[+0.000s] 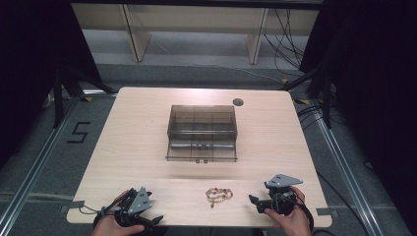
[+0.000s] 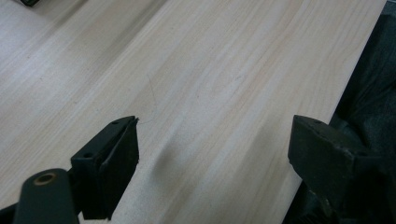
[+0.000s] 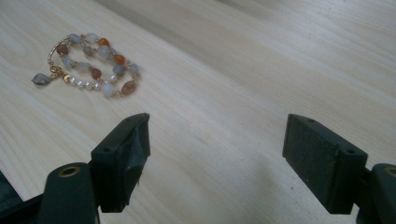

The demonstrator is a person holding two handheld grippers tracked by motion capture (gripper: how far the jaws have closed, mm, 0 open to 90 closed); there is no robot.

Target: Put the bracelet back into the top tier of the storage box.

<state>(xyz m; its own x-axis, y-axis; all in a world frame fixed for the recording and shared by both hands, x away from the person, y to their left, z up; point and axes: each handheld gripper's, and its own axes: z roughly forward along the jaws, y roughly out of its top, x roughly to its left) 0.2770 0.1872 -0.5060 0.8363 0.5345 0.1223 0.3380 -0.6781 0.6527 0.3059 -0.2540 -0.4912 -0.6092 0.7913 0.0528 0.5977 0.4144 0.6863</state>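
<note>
- High view: the bracelet (image 1: 219, 195) lies on the counter (image 1: 137, 132) near the front edge, between the two grippers and in front of the clear box (image 1: 202, 132).
- Left gripper (image 1: 158, 220) has its fingers wide apart, nothing in them.
- Right gripper (image 3: 215, 154) has its fingers wide apart too, with the bracelet (image 3: 88, 64) close by.
- I think the bracelet is light, floppy and bumpy. Pinch across the bunched bead strands, gently.

Wood, beads, smoky plastic — mostly matt

You work on a table (image 1: 147, 128) of pale, smooth wood grain with a dull sheen; your bracelet (image 3: 91, 63) has glossy stone-like beads and gold-coloured metal links — the box (image 1: 202, 132) looks like tinted clear plastic, your gripper pads (image 3: 133, 154) matt black.
</note>
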